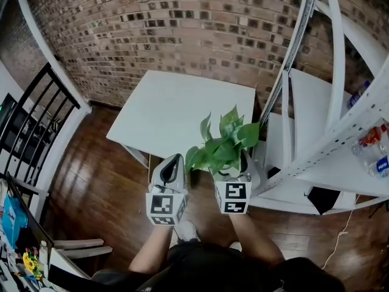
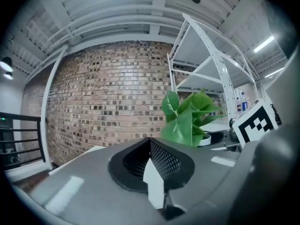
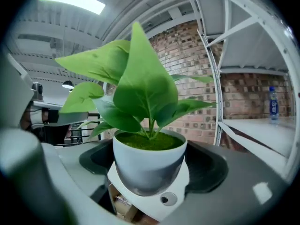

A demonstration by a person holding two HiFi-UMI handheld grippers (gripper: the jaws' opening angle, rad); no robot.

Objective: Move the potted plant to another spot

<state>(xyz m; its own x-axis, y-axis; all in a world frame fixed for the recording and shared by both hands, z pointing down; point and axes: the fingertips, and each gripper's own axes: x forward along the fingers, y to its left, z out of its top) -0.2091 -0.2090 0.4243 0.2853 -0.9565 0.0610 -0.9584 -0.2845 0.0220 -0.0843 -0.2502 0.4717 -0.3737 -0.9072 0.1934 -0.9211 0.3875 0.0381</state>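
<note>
White smooth pot of the potted plant [image 3: 147, 165] is clamped between jaws of the right gripper [image 3: 149, 184], leaves above them, clear of any surface. The left gripper [image 2: 154, 172] is alongside, jaws together, empty. Est. light, rigid, slippery, top-heavy: grip pot wall, not foliage; keep upright.

1 potted plant [image 1: 226, 148], 1 table [image 1: 176, 108], 1 shelf rack [image 1: 311, 102]. 2 tot.: left hand-held gripper [image 1: 172, 163] & right hand-held gripper [image 1: 242, 174].

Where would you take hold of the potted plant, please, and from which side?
I'd grip the round wall of the pot, coming in level from the side, as the right gripper does now. The leaves spread over the top and would likely block a grip from above.
</note>
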